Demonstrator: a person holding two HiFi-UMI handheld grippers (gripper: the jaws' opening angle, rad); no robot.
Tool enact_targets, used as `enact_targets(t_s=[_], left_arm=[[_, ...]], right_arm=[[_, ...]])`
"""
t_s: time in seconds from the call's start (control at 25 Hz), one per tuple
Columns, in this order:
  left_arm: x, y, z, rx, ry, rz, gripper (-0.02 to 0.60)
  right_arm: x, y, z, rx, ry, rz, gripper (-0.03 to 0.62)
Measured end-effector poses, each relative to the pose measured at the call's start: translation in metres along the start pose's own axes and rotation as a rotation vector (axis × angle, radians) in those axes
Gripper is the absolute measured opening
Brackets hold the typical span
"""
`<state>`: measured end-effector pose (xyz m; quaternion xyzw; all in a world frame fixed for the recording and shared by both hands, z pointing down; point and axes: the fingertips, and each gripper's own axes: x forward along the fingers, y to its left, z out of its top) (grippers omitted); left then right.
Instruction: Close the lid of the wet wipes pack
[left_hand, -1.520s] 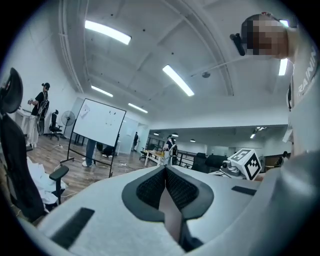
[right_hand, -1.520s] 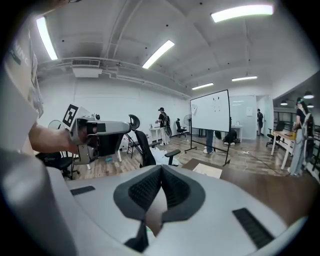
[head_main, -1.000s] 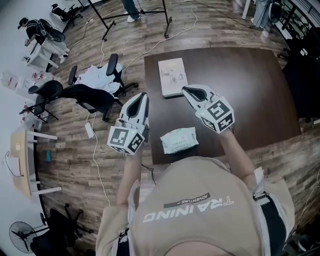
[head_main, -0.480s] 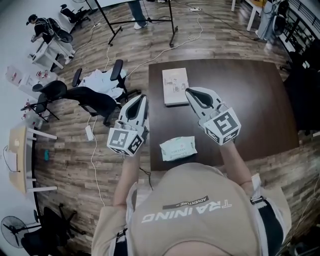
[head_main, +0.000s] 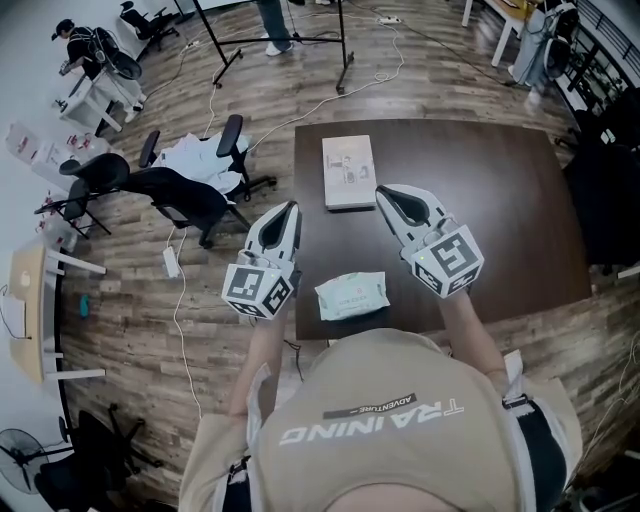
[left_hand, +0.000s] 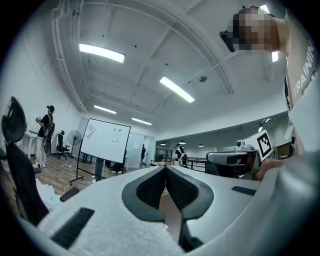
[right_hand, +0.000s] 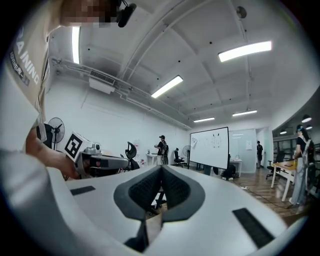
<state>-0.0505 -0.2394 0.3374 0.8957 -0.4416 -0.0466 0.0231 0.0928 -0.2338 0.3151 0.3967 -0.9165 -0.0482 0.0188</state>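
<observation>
You are holding the left gripper (head_main: 281, 216) and right gripper (head_main: 392, 197) with jaws pressed together, gripping nothing. The wet wipes pack (head_main: 351, 295) is lying between them on the worktop (head_main: 500, 190), near its front edge.

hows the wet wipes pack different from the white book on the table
The wet wipes pack is pale green and soft-looking; the white book is stiff and sharp-cornered. The pack lies slightly askew at the near edge of the table; the book lies farther off, squared to it. Both lie flat on the dark top.
</observation>
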Motion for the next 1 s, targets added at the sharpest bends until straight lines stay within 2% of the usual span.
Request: enact_targets(t_s=[0.2, 1.0], left_arm=[[-0.002, -0.004, 0.004, -0.002, -0.003, -0.011, 0.009], [-0.005, -0.007, -0.016, -0.045, 0.050, -0.020, 0.009]], right_arm=[[0.002, 0.008, -0.005, -0.016, 0.028, 0.017, 0.014], [0.009, 0.022, -0.028, 0.050, 0.068, 0.068, 0.014]])
